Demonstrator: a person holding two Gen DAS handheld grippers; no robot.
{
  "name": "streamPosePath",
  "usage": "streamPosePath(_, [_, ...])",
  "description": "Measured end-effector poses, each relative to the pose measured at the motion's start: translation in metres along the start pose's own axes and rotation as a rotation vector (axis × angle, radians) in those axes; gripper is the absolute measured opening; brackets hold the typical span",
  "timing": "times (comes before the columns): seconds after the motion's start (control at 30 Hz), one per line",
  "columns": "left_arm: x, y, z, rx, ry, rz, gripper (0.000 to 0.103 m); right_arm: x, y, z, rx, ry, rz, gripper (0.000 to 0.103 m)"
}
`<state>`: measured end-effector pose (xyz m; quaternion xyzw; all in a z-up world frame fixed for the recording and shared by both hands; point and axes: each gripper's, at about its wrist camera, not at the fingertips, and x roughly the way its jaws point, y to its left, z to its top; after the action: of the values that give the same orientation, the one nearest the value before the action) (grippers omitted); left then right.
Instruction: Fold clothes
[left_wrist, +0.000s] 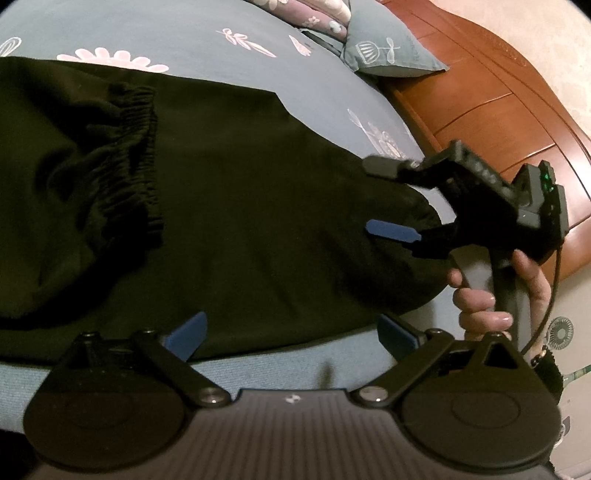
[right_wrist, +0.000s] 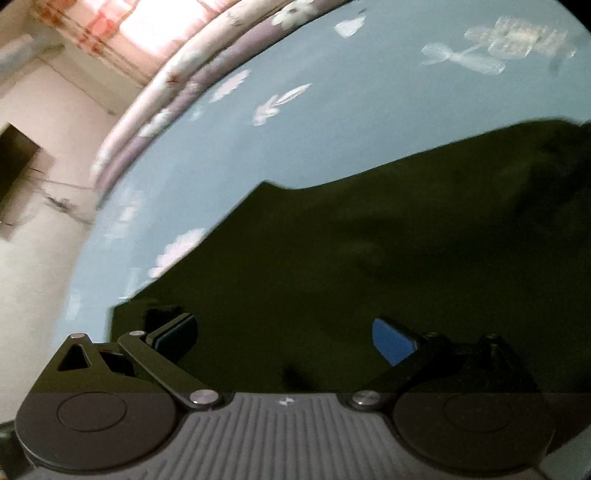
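Nearest the left wrist lens, the left gripper (left_wrist: 291, 332) has its two blue pads spread wide, one at 7 o'clock and one at 5 o'clock, with nothing between them; they hover at the near hem of the black garment (left_wrist: 221, 206).

That garment lies spread on the blue floral bedsheet (left_wrist: 229, 74), filling the middle of the view, and a gathered elastic band (left_wrist: 144, 162) runs down it at about 9 o'clock.

At 3 o'clock, a hand (left_wrist: 491, 295) grips the handle of the right gripper (left_wrist: 384, 199). Its fingers are parted, one blue pad over the dark cloth and the other finger above it near the garment's edge, and they pinch nothing that can be seen.

A grey-blue pillow (left_wrist: 388, 48) sits at 1 o'clock beside the wooden headboard (left_wrist: 498, 103).

From the right wrist camera, the right gripper (right_wrist: 288, 339) is likewise spread open above the black garment (right_wrist: 369, 266), which covers the lower right half of the view. The sheet (right_wrist: 332, 129) stretches toward 12 o'clock, with a flowered quilt edge (right_wrist: 184, 74) at 11 o'clock.
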<state>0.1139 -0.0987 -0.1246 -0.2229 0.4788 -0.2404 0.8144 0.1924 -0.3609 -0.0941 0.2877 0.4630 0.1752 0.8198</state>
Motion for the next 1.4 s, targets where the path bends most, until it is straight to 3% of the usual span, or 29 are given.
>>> streamPosePath(0.1, [0.0,-0.003,-0.002,0.017,0.0,0.009,0.099,0.006,0.006,-0.003,-0.004,0.022,0.032,0.103])
streamPosePath(0.2, [0.0,-0.005,-0.002,0.026,0.0,0.014,0.099,0.011,0.006,-0.003,-0.027,0.03,-0.063,0.103])
streamPosePath(0.3, [0.0,-0.005,-0.002,0.027,-0.001,0.015,0.099,-0.003,-0.001,-0.001,-0.013,-0.021,-0.021,0.103])
streamPosePath(0.43, [0.001,-0.007,-0.003,0.037,-0.001,0.021,0.1,-0.01,0.0,0.009,-0.008,-0.091,0.099,0.103])
streamPosePath(0.57, [0.001,-0.007,-0.004,0.04,-0.001,0.022,0.1,0.002,0.006,0.017,-0.008,-0.092,0.114,0.103])
streamPosePath(0.73, [0.002,-0.007,-0.004,0.039,-0.001,0.02,0.1,0.018,0.01,0.02,-0.023,-0.063,0.037,0.103])
streamPosePath(0.83, [0.001,-0.006,-0.004,0.039,-0.002,0.014,0.101,0.019,0.008,0.021,-0.054,-0.109,-0.125,0.103])
streamPosePath(0.9, [0.001,-0.005,-0.005,0.038,-0.003,0.011,0.101,0.015,0.011,0.02,-0.077,-0.15,-0.153,0.103])
streamPosePath(1.07, [0.0,-0.005,-0.006,0.04,-0.002,0.009,0.101,0.013,0.019,0.019,-0.07,-0.114,0.038,0.103])
streamPosePath(1.2, [-0.001,-0.005,-0.007,0.042,-0.001,0.009,0.101,0.038,0.016,0.021,-0.045,-0.014,-0.009,0.103])
streamPosePath(1.4, [-0.002,-0.007,-0.007,0.047,-0.001,0.012,0.101,0.013,0.009,0.025,-0.029,-0.135,0.006,0.103])
